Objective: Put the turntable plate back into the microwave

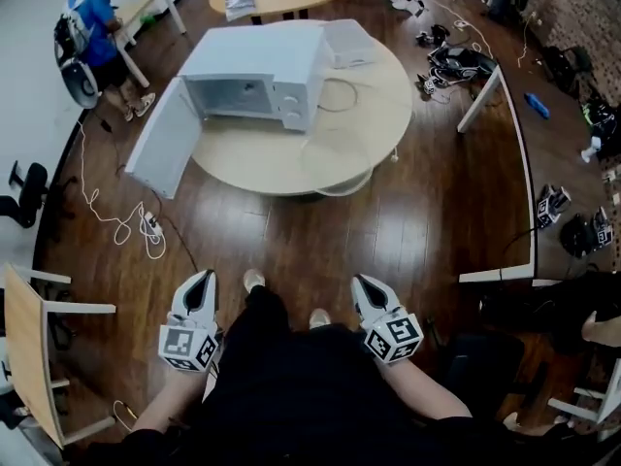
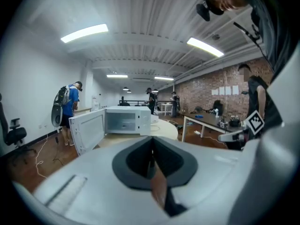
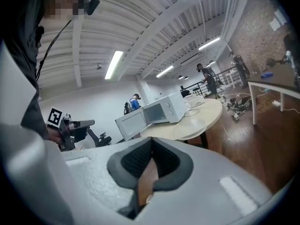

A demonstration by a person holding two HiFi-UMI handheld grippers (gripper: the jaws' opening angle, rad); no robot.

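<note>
microwave (image 1: pixel 254 74) open on round table (image 1: pixel 315 151)

Bright ceiling strip lights (image 2: pixel 84 33); fisheye-warped edges; near foreground blurred.

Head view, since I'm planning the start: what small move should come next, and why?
Probably a step forward toward the round table. The left tool and right tool are both shut, empty and held low, well short of it, while the microwave already stands there with its door open.
</note>
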